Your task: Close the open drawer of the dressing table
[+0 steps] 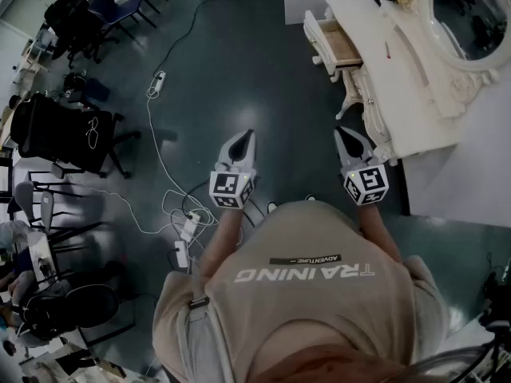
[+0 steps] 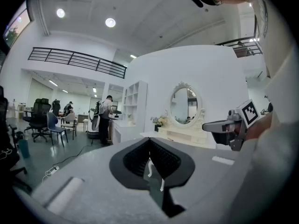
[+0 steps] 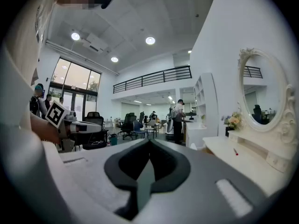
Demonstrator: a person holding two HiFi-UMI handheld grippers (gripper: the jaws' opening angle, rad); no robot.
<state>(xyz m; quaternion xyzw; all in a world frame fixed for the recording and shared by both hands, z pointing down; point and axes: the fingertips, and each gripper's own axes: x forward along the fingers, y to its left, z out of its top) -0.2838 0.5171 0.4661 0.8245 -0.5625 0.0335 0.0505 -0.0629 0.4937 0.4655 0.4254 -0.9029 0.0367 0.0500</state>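
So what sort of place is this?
Probably a big open office or lab hall, not a home: office chairs, a power strip on the floor, and a white dressing table against one wall.

Ahead of the right gripper: creamy white dressing table, drawer pale wood inside. Left gripper grey like it, both carrying black-and-white square-patterned cubes, above dark teal-grey floor.

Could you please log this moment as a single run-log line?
phase: pre-contact | drawer: open | left tool: shut, empty | right tool: shut, empty, apart from drawer
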